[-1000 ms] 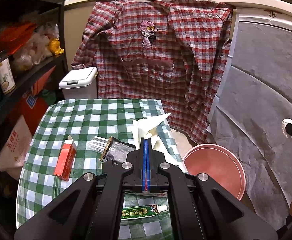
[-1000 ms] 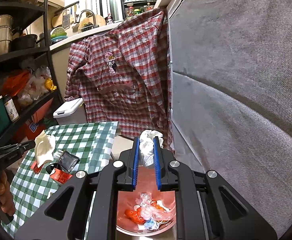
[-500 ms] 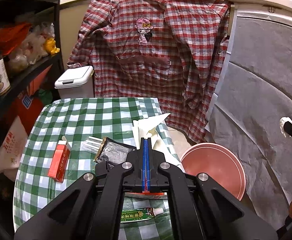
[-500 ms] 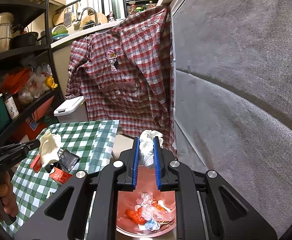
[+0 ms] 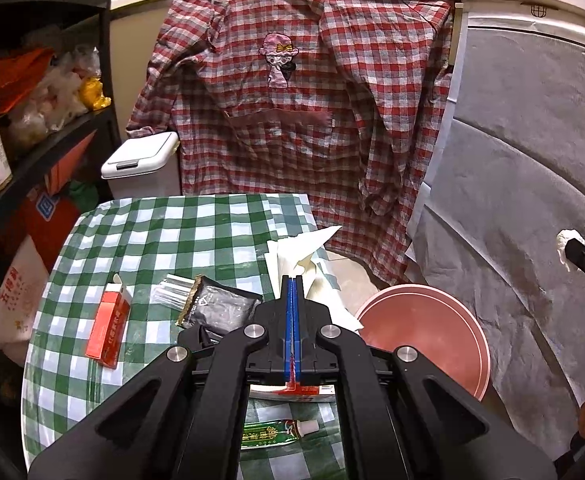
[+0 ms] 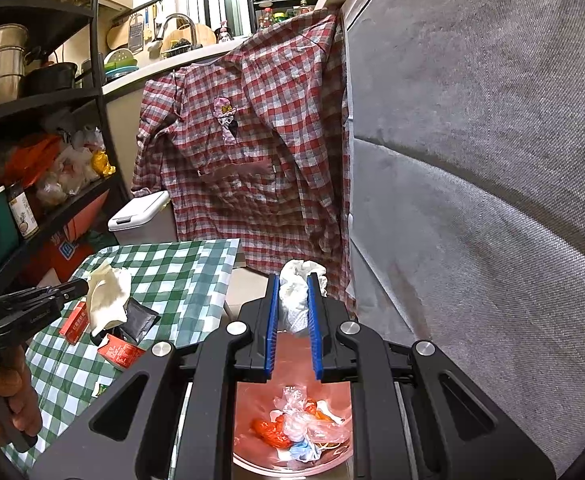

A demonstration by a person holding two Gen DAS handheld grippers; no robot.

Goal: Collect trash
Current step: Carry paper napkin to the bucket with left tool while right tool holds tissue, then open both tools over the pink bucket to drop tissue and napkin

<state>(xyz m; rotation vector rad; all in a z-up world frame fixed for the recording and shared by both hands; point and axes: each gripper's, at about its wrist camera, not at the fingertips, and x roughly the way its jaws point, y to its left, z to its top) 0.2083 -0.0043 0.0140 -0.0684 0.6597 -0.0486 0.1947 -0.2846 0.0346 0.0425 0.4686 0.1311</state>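
Meanwhile two tongs (image 5: 293, 284) (image 6: 295, 298) grip two tissues (image 5: 292, 252) (image 6: 298, 292).

The left wrist view sits just behind the left tool (image 5: 292, 280), above the checked surface (image 5: 180, 232), angled down and facing the plaid shirt (image 5: 300, 100) at the far side. The right wrist view looks along the right tool (image 6: 294, 280) from over the pink bin (image 6: 252, 392), right of the surface. Both share surface, shirt, white lidded bin (image 5: 140, 156) and shelves (image 5: 52, 120); each catches the other tool at its edge.
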